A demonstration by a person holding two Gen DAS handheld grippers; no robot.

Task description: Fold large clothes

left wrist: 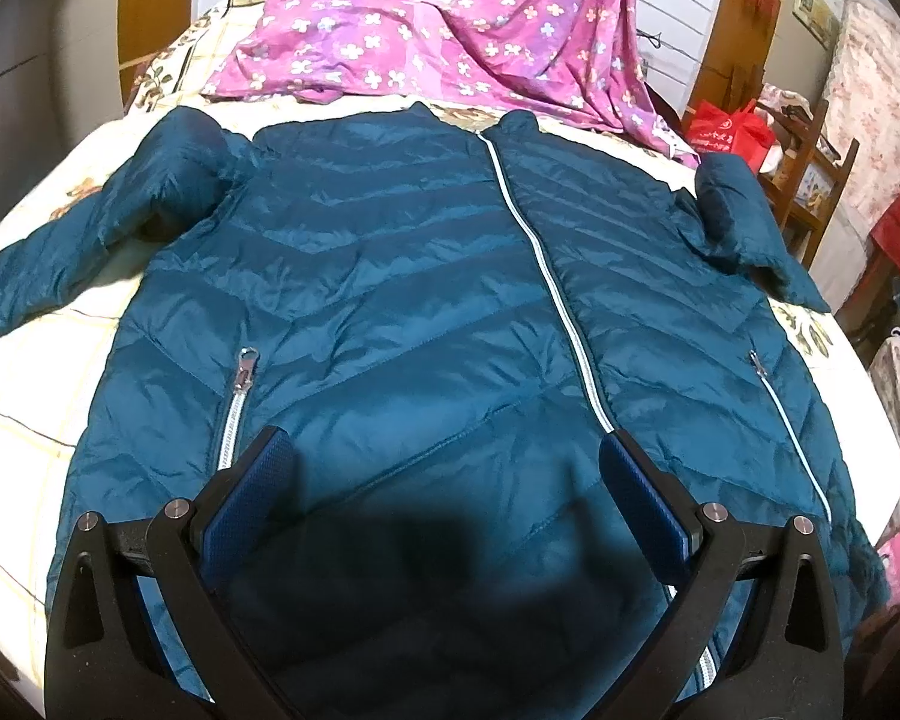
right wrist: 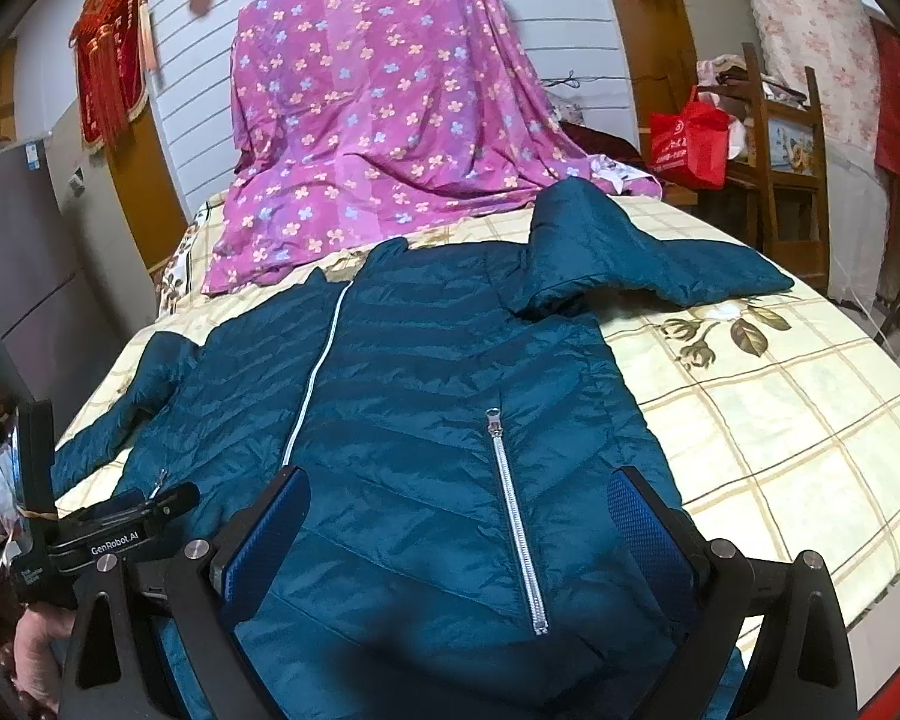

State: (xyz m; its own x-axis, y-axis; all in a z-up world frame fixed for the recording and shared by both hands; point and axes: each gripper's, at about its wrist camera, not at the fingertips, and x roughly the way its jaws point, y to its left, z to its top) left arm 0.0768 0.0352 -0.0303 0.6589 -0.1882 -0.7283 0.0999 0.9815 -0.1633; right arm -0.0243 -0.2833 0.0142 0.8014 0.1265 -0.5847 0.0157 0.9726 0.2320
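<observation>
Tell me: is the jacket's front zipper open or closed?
Closed. On the jacket, the white front zipper runs unbroken from collar toward hem, panels joined.

Teal jacket [right wrist: 426,420] flat on bed [right wrist: 780,420], right gripper [right wrist: 456,516] spread above hem

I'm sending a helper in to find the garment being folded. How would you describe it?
On the cream checked bedspread, below the purple flowered sheet, lies a teal quilted jacket. It is the only shiny puffer there, with a white front zip.
</observation>
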